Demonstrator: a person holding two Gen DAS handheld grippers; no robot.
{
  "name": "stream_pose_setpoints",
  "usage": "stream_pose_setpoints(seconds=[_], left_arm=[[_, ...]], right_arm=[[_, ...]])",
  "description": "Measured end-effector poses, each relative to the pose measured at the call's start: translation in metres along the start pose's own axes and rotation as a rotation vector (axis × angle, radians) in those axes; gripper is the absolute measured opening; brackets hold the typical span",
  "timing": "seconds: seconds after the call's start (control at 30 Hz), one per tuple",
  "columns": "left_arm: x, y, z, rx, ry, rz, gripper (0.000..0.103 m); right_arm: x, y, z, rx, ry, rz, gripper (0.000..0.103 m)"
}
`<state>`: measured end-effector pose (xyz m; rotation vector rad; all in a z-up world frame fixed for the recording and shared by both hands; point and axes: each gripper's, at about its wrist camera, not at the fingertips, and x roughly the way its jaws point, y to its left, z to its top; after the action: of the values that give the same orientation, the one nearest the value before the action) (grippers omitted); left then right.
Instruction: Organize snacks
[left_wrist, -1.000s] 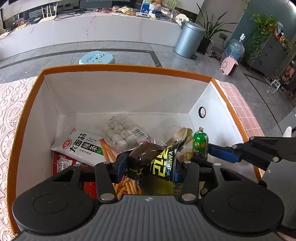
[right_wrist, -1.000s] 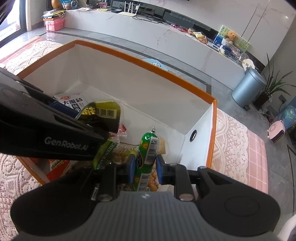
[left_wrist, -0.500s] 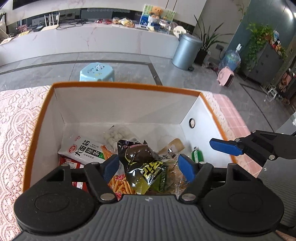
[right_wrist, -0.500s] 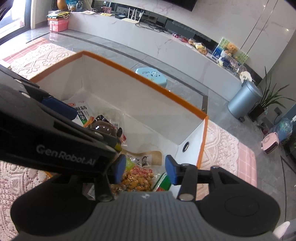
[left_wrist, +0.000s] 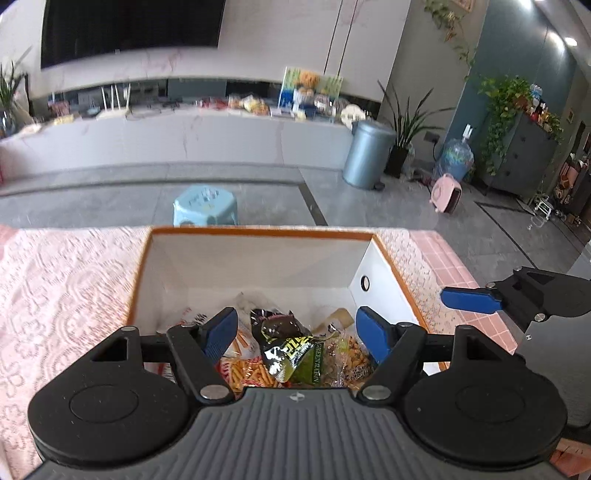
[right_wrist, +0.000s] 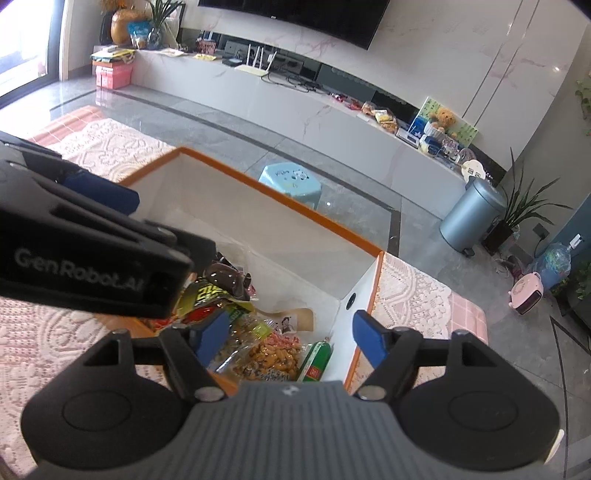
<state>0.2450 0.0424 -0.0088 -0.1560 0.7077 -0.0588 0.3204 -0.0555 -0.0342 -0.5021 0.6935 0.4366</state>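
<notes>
A white box with an orange rim (left_wrist: 255, 232) (right_wrist: 295, 201) holds several snack packets. A black and yellow packet (left_wrist: 288, 350) (right_wrist: 207, 295) lies on top of the pile, free of any grip. Beside it are a bag of peanuts (right_wrist: 273, 358) and a green sausage stick (right_wrist: 317, 360) near the right wall. My left gripper (left_wrist: 295, 328) hangs open above the pile with nothing between its blue fingers. Over the box's right corner, my right gripper (right_wrist: 290, 332) has its jaws opening, and they are empty too. In the left wrist view one right finger (left_wrist: 471, 299) shows outside the box.
The box stands on a pink lace tablecloth (left_wrist: 66, 280) (right_wrist: 417, 291). Beyond the table's far edge are a light blue stool (left_wrist: 205, 205), a grey bin (left_wrist: 365, 157) and a pink heater (left_wrist: 447, 192) on the grey floor.
The left gripper let the black and yellow packet drop into the box, and the right one let go of the green sausage stick. Both opened and rose back from the box.
</notes>
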Motion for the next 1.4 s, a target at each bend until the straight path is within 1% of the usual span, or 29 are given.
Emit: stream_pose_setpoints(seconds=[0.13,0.27,0.4,0.5,0.6,0.77,0.93,1.13,1.4], left_arm=[[-0.025,0.000,-0.010,0.014,-0.068,0.041,0.086],[-0.041,-0.002,-0.023,0.038,-0.104,0.072,0.086],[-0.058,-0.003,-0.038,0.069,-0.150,0.120,0.086],[-0.068,-0.005,-0.048,0.085,-0.185,0.145,0.086],[-0.074,-0.006,-0.057,0.096,-0.201,0.157,0.086],[-0.071,-0.002,-0.071,0.092,-0.195,0.156,0.086],[-0.065,0.001,-0.082,0.103,-0.179,0.179,0.086],[-0.056,0.010,-0.094,0.090,-0.176,0.187,0.086],[-0.040,0.020,-0.109,0.090,-0.117,0.203,0.086]], right_arm=[[-0.022,0.000,-0.006,0.034,-0.027,0.000,0.077],[-0.046,0.002,-0.016,0.097,-0.078,0.011,0.078],[-0.068,0.005,-0.029,0.168,-0.136,0.042,0.083],[-0.078,0.009,-0.039,0.208,-0.172,0.048,0.084],[-0.085,0.015,-0.054,0.273,-0.202,0.061,0.086],[-0.091,0.024,-0.074,0.371,-0.236,0.057,0.086],[-0.085,0.030,-0.082,0.437,-0.248,0.051,0.086],[-0.065,0.038,-0.087,0.470,-0.220,0.043,0.087],[-0.046,0.043,-0.094,0.476,-0.213,0.050,0.094]])
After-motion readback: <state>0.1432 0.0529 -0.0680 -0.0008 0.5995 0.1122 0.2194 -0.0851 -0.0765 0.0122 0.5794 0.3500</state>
